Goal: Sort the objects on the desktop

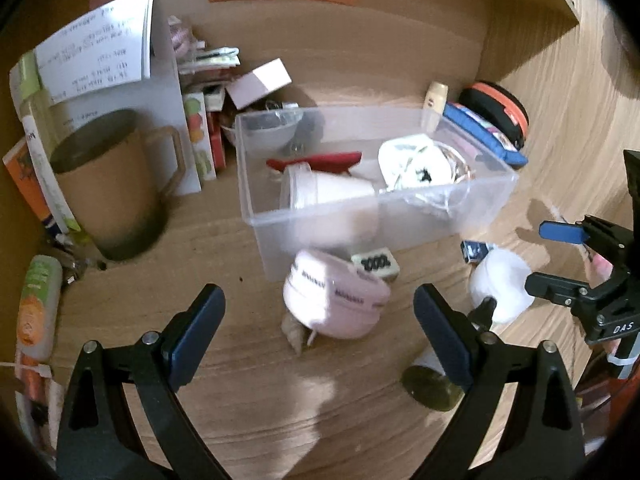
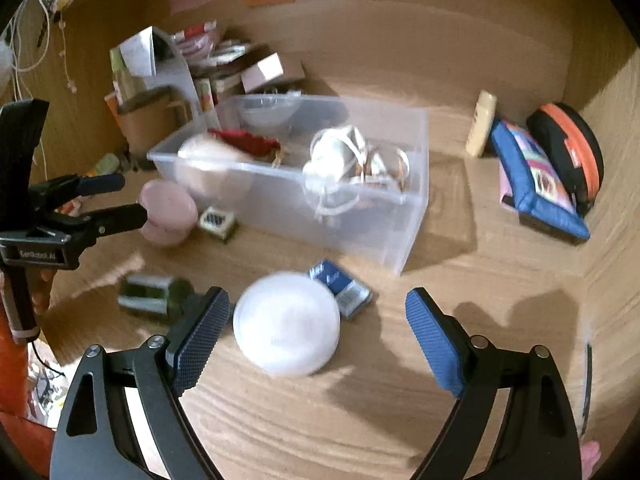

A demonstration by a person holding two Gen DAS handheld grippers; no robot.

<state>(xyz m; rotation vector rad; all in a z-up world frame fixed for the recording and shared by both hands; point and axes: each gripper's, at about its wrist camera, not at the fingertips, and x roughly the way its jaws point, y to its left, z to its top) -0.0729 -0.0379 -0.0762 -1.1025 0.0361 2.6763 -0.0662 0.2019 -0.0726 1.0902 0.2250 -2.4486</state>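
A clear plastic bin (image 1: 460, 200) (image 2: 360, 232) sits mid-desk holding a pink-white cup (image 1: 328, 192), a red item (image 1: 316, 160) and a white crumpled bundle (image 1: 416, 160). In front of it lie a pink jar (image 1: 336, 300) (image 2: 168, 212), a small patterned block (image 1: 376, 264) (image 2: 218, 220), a white round tub (image 1: 500, 284) (image 2: 286, 324), a small blue packet (image 2: 340, 284) and a dark green bottle (image 1: 430, 384) (image 2: 156, 294). My left gripper (image 1: 320, 336) is open, just short of the pink jar. My right gripper (image 2: 318, 340) is open around the white tub.
A brown mug (image 1: 108, 184), papers and boxes (image 1: 200, 136) crowd the back left. An orange tube (image 1: 38, 308) lies at the left edge. A cream bottle (image 2: 482, 124), blue pouch (image 2: 536, 180) and black-orange round case (image 2: 568, 148) stand at the back right against the wooden walls.
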